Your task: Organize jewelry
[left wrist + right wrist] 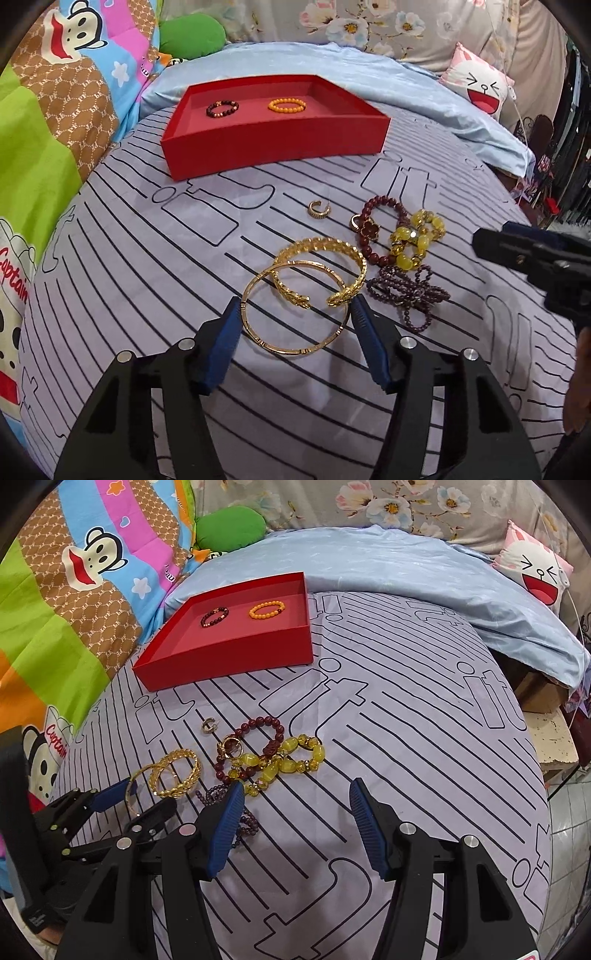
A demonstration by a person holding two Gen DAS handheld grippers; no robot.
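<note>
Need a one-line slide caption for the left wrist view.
Open left gripper straddles gold bangles on the bedsheet; red tray beyond holds two bead bracelets.

Light over my bed is bright, soft and even, with no hard glare. Only faint shadows lie beneath my left tongs point(293, 314) and under my right tongs point(297, 794). The gold bangle point(295, 306) between my left tongs shows small highlights. Both fisheye views bend the striped sheet point(406, 720) strongly toward the edges, and black vignette fills the corners. Focus is sharp ahead, slightly softer at the rim.
</note>
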